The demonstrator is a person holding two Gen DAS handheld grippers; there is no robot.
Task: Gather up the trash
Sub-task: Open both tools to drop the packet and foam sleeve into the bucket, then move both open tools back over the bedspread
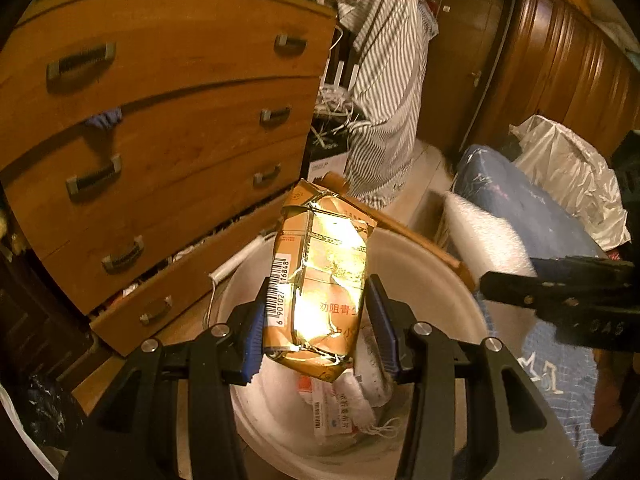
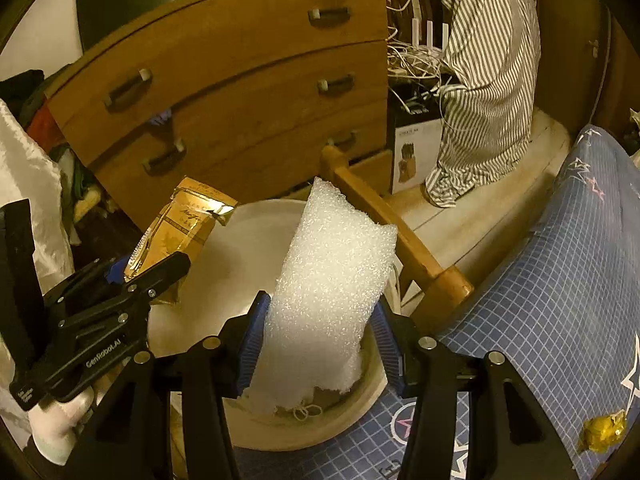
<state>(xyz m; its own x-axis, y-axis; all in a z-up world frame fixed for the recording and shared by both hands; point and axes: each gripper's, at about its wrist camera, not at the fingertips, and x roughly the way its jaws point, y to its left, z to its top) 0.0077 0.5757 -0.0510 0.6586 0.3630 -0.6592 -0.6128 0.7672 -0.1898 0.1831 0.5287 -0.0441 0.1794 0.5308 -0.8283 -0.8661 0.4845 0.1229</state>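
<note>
Barcode "6 90102…16848" marks the gold carton [image 1: 320,280] clamped by left hand-held gripper [image 1: 320,332]; right [image 2: 316,344] grips foam [image 2: 328,288].

Dim, warm yellow light; strong glare on the gold carton [image 1: 316,276], fisheye bending and dark vignetted corners, slight edge blur

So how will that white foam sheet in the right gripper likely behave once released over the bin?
The white foam sheet stands upright between the right gripper's pads without drooping, so it is probably fairly stiff and light. Its torn lower edge suggests it crumbles easily. It may lodge against the white bin's rim.
</note>
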